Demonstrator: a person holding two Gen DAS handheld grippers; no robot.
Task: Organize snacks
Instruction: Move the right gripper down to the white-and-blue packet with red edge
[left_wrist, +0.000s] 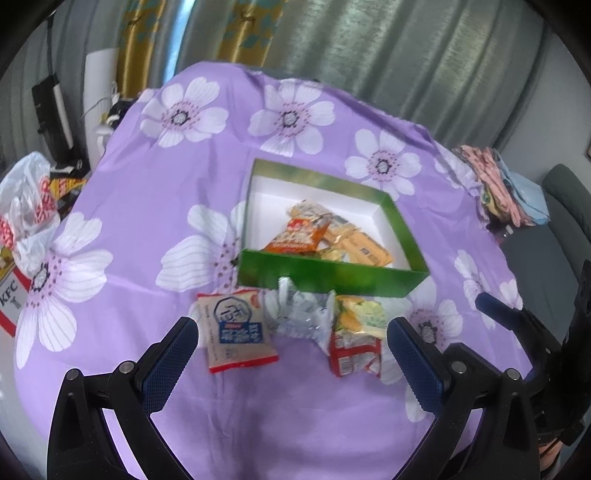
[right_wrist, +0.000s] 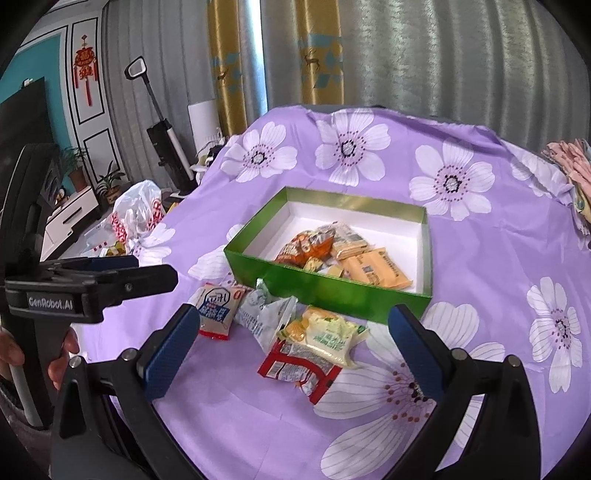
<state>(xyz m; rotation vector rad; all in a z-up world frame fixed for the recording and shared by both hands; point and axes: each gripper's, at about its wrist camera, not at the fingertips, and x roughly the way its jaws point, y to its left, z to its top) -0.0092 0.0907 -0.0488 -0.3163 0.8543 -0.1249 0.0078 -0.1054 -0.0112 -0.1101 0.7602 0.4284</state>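
Left gripper (left_wrist: 291, 354): fingers spread wide, empty. Right gripper (right_wrist: 295, 347): same. Four loose snack packets (right_wrist: 280, 328) on counter (right_wrist: 480, 266), between and beyond fingertips, just before green box (right_wrist: 325, 291) holding more.

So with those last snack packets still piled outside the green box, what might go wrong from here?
The yellow-green packet lies on top of the red packet and touches the crumpled silver wrapper, so a grab may lift or drag two at once. The pile also sits against the green box wall; the open right gripper could nudge it.
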